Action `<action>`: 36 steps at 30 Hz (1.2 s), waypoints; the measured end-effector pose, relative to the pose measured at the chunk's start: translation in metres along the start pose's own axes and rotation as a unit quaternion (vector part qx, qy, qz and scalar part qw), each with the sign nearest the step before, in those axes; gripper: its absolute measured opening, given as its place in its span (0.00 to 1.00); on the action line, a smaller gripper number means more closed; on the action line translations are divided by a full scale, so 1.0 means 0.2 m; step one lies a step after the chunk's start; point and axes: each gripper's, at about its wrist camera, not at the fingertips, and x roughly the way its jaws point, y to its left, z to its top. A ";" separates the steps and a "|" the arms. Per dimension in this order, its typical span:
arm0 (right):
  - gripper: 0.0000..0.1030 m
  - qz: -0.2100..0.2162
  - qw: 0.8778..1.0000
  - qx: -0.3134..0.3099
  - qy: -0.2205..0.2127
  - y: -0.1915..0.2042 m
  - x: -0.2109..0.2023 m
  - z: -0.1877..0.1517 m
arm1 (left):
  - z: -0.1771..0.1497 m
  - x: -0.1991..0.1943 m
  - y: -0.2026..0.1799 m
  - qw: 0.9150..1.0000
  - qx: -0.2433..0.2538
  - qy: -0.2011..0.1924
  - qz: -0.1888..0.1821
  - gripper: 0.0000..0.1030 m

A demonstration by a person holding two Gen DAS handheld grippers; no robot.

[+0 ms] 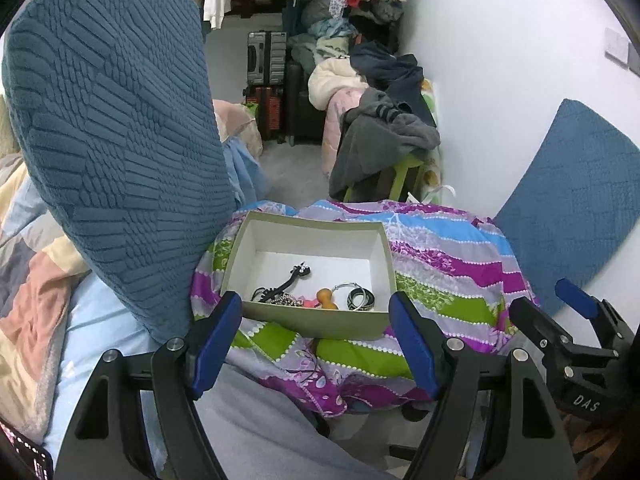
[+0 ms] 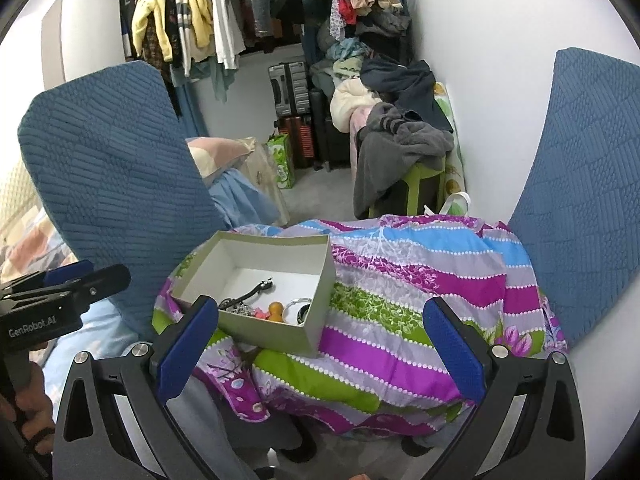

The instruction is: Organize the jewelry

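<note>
An open cardboard box [image 1: 310, 236] [image 2: 320, 312] sits on a striped multicolour cloth [image 1: 448, 264] [image 2: 400, 292]. Inside lie a black giraffe-shaped piece [image 1: 286, 282] [image 2: 250, 294], a beaded tangle [image 1: 286, 300], an orange bead piece [image 1: 326, 297] [image 2: 275, 309], a pink bit [image 1: 310, 303] and ring bangles [image 1: 360, 298] [image 2: 300, 310]. My left gripper [image 1: 316, 320] stands open just in front of the box's near wall, nothing between its fingers. My right gripper [image 2: 320, 328] is open too, low over the cloth, to the right of the box; the left wrist view shows it [image 1: 548, 300] at the far right.
Blue textured cushions stand left [image 1: 112, 140] [image 2: 112, 168] and right [image 1: 576, 216] [image 2: 580, 192] of the cloth. Grey trousers [image 1: 260, 432] fill the foreground. A hand [image 2: 28, 404] holds the left gripper's handle. Behind lie piled clothes [image 1: 384, 128], suitcases [image 1: 266, 80] and hanging garments [image 2: 192, 20].
</note>
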 end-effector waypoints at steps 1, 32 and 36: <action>1.00 0.000 1.000 -0.001 0.000 0.00 0.00 0.00 | 0.00 0.00 0.00 1.000 0.001 0.000 0.002 0.74; 1.00 -0.009 1.000 -0.012 0.001 -0.04 -0.03 0.01 | 0.00 -0.05 -0.04 1.000 0.015 0.001 0.015 0.74; 1.00 -0.009 1.000 -0.016 0.000 -0.05 -0.04 0.02 | 0.02 -0.07 -0.03 1.000 0.013 -0.003 0.017 0.74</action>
